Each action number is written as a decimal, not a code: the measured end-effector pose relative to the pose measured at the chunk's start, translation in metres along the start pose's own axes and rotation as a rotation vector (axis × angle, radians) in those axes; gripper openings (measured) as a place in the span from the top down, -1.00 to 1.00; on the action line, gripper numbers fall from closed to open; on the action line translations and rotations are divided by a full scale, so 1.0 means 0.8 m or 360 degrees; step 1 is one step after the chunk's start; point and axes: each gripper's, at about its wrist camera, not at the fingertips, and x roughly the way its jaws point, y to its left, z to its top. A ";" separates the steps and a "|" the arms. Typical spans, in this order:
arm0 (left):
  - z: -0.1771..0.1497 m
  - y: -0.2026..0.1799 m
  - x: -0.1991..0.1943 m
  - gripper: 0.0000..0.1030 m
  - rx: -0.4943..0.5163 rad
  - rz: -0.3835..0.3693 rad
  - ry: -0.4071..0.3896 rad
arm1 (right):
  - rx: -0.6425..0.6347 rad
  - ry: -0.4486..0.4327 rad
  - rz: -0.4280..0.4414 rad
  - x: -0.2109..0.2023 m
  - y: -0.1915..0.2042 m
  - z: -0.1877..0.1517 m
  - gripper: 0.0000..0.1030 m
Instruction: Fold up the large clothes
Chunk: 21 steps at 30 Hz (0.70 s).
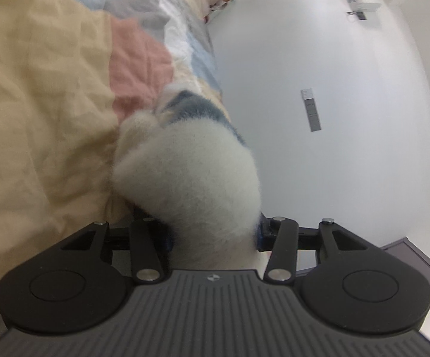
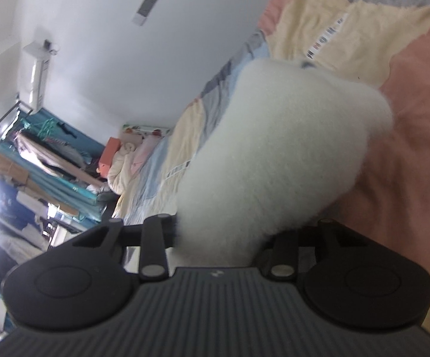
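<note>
A fluffy white garment [image 1: 191, 172] is clamped in both the left claw [image 1: 213, 235] and the right claw [image 2: 219, 238], bunched at twelve o'clock over the patchwork bed [image 1: 36, 89], apparently gripped at two points so it can be lifted and folded.

Each camera sits on its gripper and looks forward, very close to the fluffy white garment [image 1: 191, 166]. Both see the patchwork bedcover [image 2: 408, 125] and white wall [image 1: 319, 44].
</note>
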 end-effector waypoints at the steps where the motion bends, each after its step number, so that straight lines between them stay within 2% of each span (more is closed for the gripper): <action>1: -0.003 -0.003 -0.008 -0.02 0.0010 -0.0008 0.0000 | 0.0003 0.0005 0.0010 -0.004 0.001 0.001 0.16; 11: -0.022 -0.062 -0.047 -0.02 0.0160 -0.0095 0.0070 | 0.0089 0.0019 0.0143 -0.052 0.007 0.034 0.16; 17: -0.042 -0.112 -0.039 -0.02 0.0177 -0.0189 0.0097 | 0.0028 -0.0034 0.0221 -0.083 0.020 0.078 0.16; 21: -0.058 -0.159 -0.013 -0.02 0.0203 -0.0252 0.0134 | 0.0029 -0.0087 0.0266 -0.100 0.024 0.124 0.16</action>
